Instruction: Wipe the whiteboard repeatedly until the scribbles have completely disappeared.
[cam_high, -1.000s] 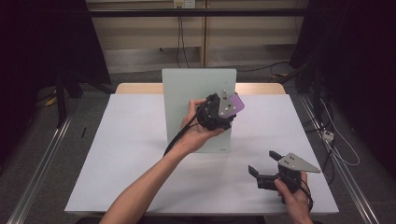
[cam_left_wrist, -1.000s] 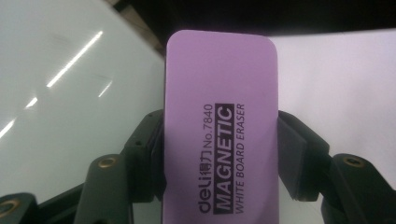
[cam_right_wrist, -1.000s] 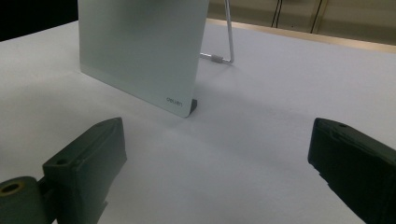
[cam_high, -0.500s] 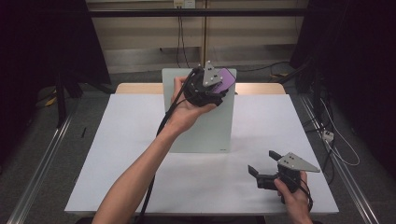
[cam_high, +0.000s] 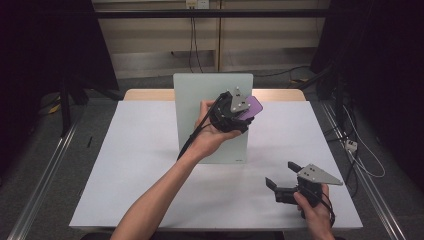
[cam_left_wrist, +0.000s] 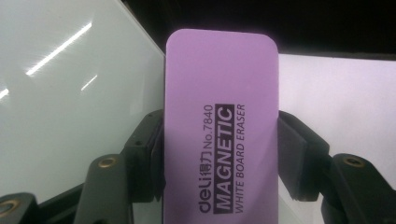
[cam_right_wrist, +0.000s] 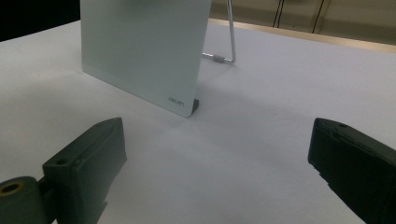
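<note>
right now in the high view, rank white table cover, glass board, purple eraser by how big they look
1. white table cover, largest by far.
2. glass board, standing upright on it.
3. purple eraser, smallest, partly hidden by the left claw holding it against the board.

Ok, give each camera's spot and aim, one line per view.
High view: above the person's side, looking forward and down on the table; both forearms and grippers show.
Left gripper view: rides the left gripper, facing the eraser it clamps.
Right gripper view: rides the right gripper, low, facing the board; jaws apart.
All three share the board.
</note>
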